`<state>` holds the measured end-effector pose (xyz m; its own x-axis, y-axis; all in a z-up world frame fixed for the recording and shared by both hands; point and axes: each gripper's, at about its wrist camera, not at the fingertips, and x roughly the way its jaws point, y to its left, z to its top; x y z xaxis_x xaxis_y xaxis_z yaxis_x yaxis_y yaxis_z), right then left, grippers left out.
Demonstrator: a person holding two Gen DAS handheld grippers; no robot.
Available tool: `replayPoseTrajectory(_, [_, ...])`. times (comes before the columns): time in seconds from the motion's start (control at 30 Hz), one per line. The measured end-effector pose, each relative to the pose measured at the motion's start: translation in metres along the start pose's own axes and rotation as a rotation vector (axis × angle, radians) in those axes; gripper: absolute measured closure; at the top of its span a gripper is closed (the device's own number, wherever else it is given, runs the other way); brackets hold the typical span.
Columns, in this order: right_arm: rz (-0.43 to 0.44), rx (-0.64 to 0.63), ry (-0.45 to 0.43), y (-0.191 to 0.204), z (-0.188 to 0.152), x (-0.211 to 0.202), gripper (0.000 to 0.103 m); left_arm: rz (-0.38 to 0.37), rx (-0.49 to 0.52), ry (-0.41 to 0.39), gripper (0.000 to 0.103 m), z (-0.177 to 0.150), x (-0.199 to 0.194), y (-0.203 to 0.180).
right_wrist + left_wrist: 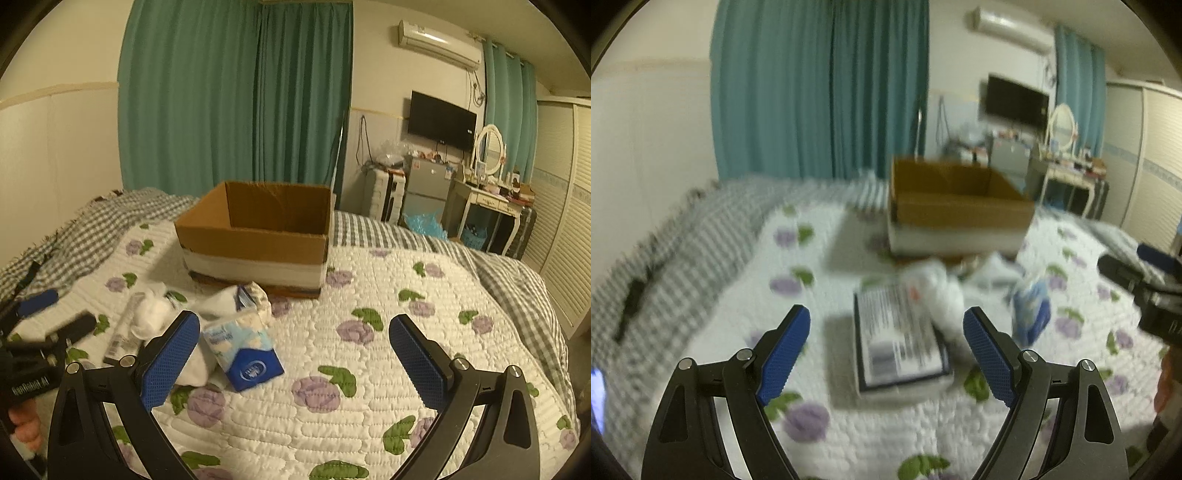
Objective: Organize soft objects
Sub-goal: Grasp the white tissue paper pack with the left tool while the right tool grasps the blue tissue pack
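Brown corrugated cardboard box (255,236), open-topped with a white band round its lower wall, stands on the white quilted bedspread printed with purple flowers (388,332); judging from the task, it is the bin for the soft items, set near them for a short carry. Nothing shows inside it.

Just in front of the box lies a loose cluster: a blue-and-white soft tissue pack (242,350), a crumpled white cloth bundle (151,317) beside it, another pale wrapped packet (251,299) touching the tissue pack's far end, and a flat black-edged box with a printed white label (901,332), which looks rigid.

The left gripper (886,347) hangs low over the bedspread with its 2 blue pads spread wide, holding nothing; the labelled box and the edge of the white bundle sit between the pads, farther along the bed. Its view is blurred, so finer detail is unclear. The right gripper (293,354) is likewise fully spread and empty, with the tissue pack just inside its left pad. I judge no item packed yet; both tools seem poised to choose a first pick.
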<state>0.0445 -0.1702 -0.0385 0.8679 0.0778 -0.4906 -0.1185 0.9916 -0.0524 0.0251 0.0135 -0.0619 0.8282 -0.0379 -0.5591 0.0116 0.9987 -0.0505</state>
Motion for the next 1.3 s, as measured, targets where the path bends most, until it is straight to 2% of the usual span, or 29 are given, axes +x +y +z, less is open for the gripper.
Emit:
replayPoseTrajectory(0.2, [0.018, 0.004, 0.088, -0.002, -0.011, 0.028, 0.0, -0.027, -0.023, 0.173, 0.017, -0.032, 0.04, -0.006])
replayPoseTrajectory(0.43, [0.093, -0.008, 0.207, 0.007, -0.023, 0.064, 0.0, -0.095, -0.1, 0.206, 0.017, -0.036, 0.039, 0.002])
replayPoseTrajectory(0.7, [0.143, 0.024, 0.273, 0.013, -0.025, 0.097, 0.0, -0.114, -0.078, 0.207, 0.017, -0.035, 0.046, -0.001])
replayPoseTrajectory(0.73, [0.146, 0.023, 0.275, 0.014, -0.025, 0.099, 0.003, -0.114, -0.086, 0.208, 0.017, -0.033, 0.05, 0.001])
replayPoseTrajectory(0.87, [0.168, -0.002, 0.287, 0.021, -0.026, 0.101, 0.029, -0.126, -0.125, 0.208, 0.017, -0.03, 0.061, 0.008])
replayPoseTrajectory(0.93, [0.182, -0.005, 0.282, 0.024, -0.026, 0.1, 0.038, -0.122, -0.121, 0.208, 0.017, -0.03, 0.064, 0.008])
replayPoseTrajectory(1.17, [0.182, -0.012, 0.271, 0.026, -0.025, 0.095, 0.041, -0.115, -0.137, 0.203, 0.016, -0.031, 0.086, 0.019])
replayPoseTrajectory(1.3, [0.184, -0.008, 0.268, 0.026, -0.025, 0.094, 0.043, -0.133, -0.103, 0.201, 0.017, -0.031, 0.096, 0.014])
